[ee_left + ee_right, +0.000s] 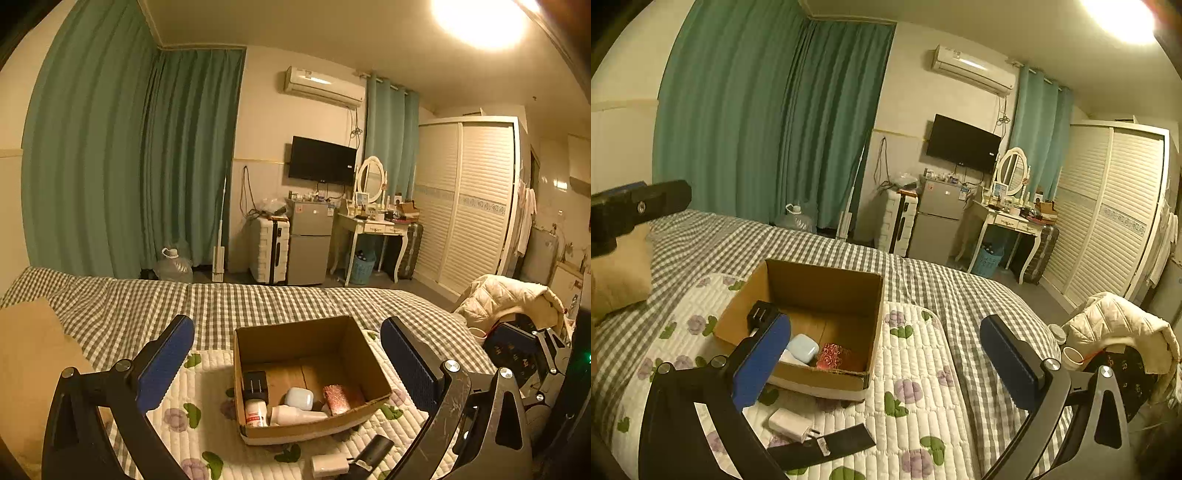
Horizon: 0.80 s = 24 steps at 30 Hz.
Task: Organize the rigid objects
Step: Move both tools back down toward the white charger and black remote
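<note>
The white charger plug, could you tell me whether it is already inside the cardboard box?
No, the white charger plug lies on the floral quilt in front of the cardboard box, beside a flat black object.

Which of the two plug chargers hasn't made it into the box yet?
The white charger, lying on the quilt in front of the cardboard box; the black charger is already inside.

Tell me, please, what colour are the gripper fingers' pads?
Blue, on both grippers' fingers; clearest in the right wrist view.

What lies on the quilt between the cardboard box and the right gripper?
A white charger and a flat black strip lie on the floral quilt, just before the cardboard box; the right wrist view shows this.
</note>
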{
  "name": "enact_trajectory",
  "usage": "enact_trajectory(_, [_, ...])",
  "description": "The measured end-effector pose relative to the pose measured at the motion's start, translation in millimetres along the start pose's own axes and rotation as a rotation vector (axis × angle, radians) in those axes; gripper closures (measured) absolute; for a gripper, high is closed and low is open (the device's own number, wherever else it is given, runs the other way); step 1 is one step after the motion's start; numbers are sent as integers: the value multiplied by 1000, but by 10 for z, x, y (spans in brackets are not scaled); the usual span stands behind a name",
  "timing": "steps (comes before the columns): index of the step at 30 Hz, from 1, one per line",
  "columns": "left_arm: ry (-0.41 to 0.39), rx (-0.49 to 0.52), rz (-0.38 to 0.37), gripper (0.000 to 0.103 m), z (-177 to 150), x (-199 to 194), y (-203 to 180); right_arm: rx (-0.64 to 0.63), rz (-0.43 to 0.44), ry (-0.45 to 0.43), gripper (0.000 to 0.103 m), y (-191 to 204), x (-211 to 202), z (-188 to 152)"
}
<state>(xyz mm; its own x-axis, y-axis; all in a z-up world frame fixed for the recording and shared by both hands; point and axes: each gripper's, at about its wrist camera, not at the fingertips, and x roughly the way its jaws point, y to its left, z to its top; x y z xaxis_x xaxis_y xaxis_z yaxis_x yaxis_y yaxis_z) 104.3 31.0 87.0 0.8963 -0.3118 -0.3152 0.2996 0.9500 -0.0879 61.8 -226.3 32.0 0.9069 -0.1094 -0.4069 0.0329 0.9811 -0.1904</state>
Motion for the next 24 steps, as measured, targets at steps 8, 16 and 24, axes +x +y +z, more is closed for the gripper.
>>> enact_trajectory(8, [-3, 37, 2, 0, -157, -165, -163, 32, -13, -4, 0, -90, -261, -97])
enact_trajectory(16, [33, 66, 19, 0, -389, -89, -259, 36, -16, 30, 0, -155, -238, -304])
enact_trajectory(24, [51, 52, 97, 0, -738, 119, -242, 61, 12, 120, 0, -186, -14, -611])
